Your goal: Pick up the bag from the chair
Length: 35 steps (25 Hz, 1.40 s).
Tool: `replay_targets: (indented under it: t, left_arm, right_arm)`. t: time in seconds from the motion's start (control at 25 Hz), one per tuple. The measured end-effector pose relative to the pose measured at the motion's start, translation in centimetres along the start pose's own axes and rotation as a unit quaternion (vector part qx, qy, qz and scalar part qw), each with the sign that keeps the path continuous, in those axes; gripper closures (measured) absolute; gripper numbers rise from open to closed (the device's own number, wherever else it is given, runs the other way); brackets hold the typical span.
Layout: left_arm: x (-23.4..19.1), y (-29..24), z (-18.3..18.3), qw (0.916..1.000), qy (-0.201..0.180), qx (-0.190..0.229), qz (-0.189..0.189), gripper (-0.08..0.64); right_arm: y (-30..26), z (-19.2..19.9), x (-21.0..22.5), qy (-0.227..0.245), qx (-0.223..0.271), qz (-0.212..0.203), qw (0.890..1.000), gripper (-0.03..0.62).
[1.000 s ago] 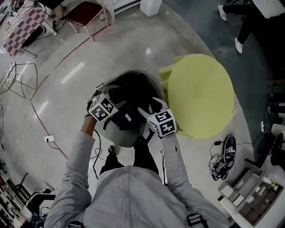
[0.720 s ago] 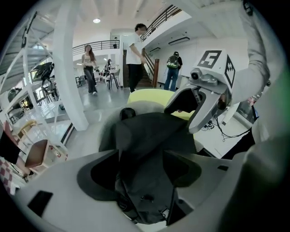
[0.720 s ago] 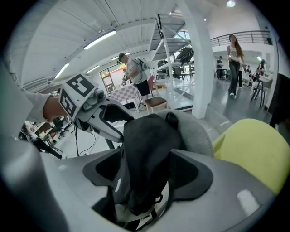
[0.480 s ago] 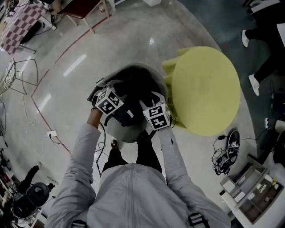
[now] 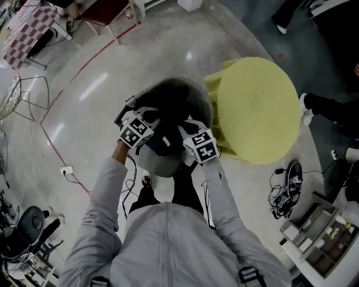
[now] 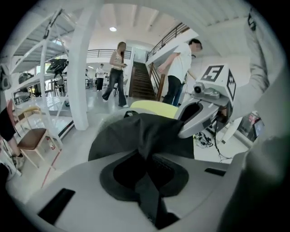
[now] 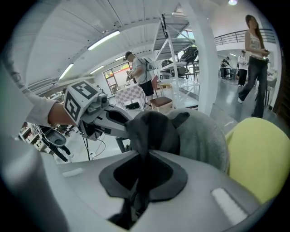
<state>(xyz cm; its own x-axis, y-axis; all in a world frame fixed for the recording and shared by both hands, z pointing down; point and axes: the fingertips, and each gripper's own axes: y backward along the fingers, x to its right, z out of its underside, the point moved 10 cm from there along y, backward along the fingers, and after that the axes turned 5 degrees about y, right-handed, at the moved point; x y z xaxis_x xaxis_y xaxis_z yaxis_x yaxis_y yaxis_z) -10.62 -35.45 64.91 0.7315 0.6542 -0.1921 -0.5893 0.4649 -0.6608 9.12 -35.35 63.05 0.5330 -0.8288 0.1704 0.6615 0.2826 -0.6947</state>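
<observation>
Fabric is bunching up between my two tools. My left gripper (image 6: 147,172) is clamping a fold of the black bag (image 6: 145,131), with its jaws pressed narrow on the cloth, which is running down through the dark throat behind them. My right gripper (image 7: 139,176) is doing the same from the other side, its jaws squeezing another gathered fold of the same bag.

From the head view, the bag is sitting over the far part of the round grey chair (image 5: 160,165), and both tools are gripping its near edge, left tool at the left, right tool at the right. The chair's pale near rim is showing bare below my hands.

Compared with a second ago, my grippers are standing closer together, and the bag is looking more drawn in and heaped between them rather than spread across the seat. I cannot tell whether it is lifting clear of the chair yet.

The round yellow seat (image 5: 258,109) is standing just beside the grey chair on the right, touching or nearly touching it. A person's white shoe (image 5: 305,109) is now showing at the far right edge of the yellow seat, where a second ago the feet were farther off. A chair with a red seat (image 5: 104,11) is standing well apart at the far left.
</observation>
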Motion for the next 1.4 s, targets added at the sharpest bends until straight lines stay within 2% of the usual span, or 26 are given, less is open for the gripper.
replay_targets:
  t: [0.32, 0.48, 0.6, 0.8, 1.0, 1.16, 1.4]
  left_arm:
    - [2.4, 6.7, -0.5, 0.9966, 0.011, 0.081, 0.003, 0.522]
    - [3.7, 9.8, -1.3, 0.9932, 0.004, 0.116, -0.004, 0.522]
    - [5.2, 11.7, -3.4, 0.9886, -0.012, 0.150, -0.012, 0.523]
    - [7.3, 15.8, -7.6, 0.9770, -0.054, 0.205, -0.021, 0.525]
    - [9.4, 19.2, -11.5, 0.9674, -0.100, 0.232, -0.017, 0.525]
    - [10.7, 22.2, -12.1, 0.9620, -0.121, 0.244, -0.013, 0.525]
    - [12.1, 25.6, -10.9, 0.9548, -0.140, 0.262, 0.003, 0.525]
  right_arm:
    - [4.4, -2.5, -5.3, 0.034, 0.046, 0.011, 0.998, 0.552]
    - [6.7, -4.4, -7.5, 0.066, 0.070, 0.043, 0.994, 0.552]
    - [9.6, -6.0, -8.1, 0.071, 0.107, 0.075, 0.989, 0.552]
    - [14.7, -8.9, -10.5, 0.095, 0.165, 0.137, 0.972, 0.552]
    - [19.3, -11.2, -12.3, 0.116, 0.211, 0.169, 0.956, 0.552]
    - [21.3, -12.2, -14.7, 0.132, 0.228, 0.182, 0.947, 0.552]
    - [22.9, -12.4, -18.3, 0.144, 0.241, 0.187, 0.941, 0.552]
